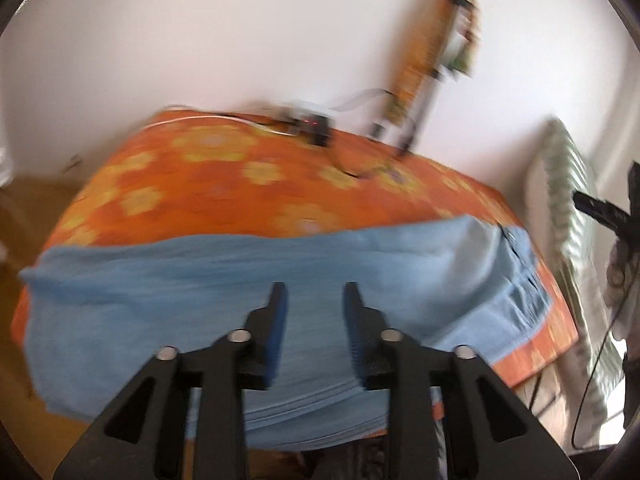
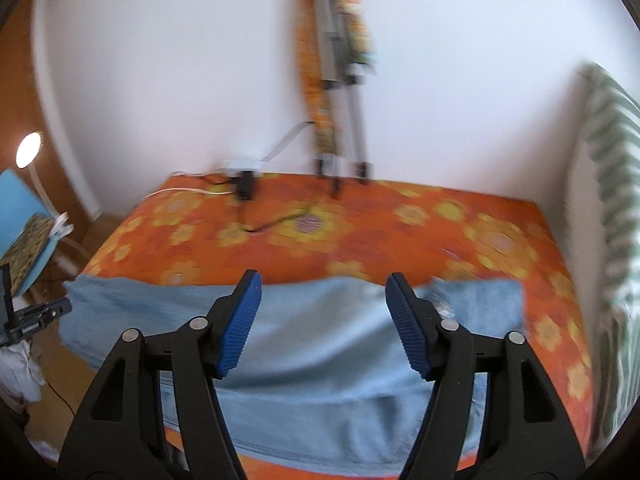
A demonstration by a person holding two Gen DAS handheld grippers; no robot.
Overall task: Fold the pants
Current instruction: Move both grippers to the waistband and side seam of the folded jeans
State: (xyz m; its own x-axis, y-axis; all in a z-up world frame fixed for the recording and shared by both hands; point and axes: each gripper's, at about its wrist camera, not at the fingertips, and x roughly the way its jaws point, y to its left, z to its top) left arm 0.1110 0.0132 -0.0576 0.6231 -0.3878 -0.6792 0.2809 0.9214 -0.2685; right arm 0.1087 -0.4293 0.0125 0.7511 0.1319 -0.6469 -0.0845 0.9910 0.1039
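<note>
Pants: light blue jeans (image 1: 224, 280) lie flat along the near edge of the bed (image 1: 208, 184), on its orange flowered cover, with the nearest part draped over that edge.
Long axis: it runs side to side, parallel to the near edge; the waist end, with its seams and what looks like a pocket, points toward the bed's right edge, the other end toward the left.
Fold state: the jeans look already doubled lengthwise, one leg on the other; a judgement, since both views are blurred.
Left gripper (image 1: 316, 300): fingers apart with a moderate gap, nothing between them, hanging above the middle of the jeans.
Right gripper (image 2: 322, 292): fingers wide apart, empty, above the jeans nearer the waist end.
Far edge: a tripod (image 2: 340, 80), a small black box and cables (image 2: 276, 222) sit there, well apart from the jeans.
Risk, slip: the draped part could drag the jeans off the near edge if one end is lifted alone.
Risk, grip: a pinch may catch only the top layer, so the layers part and the fold goes crooked.
Risk, aim: fast, blurred motion could put the fingers on the cover instead of the denim.
</note>
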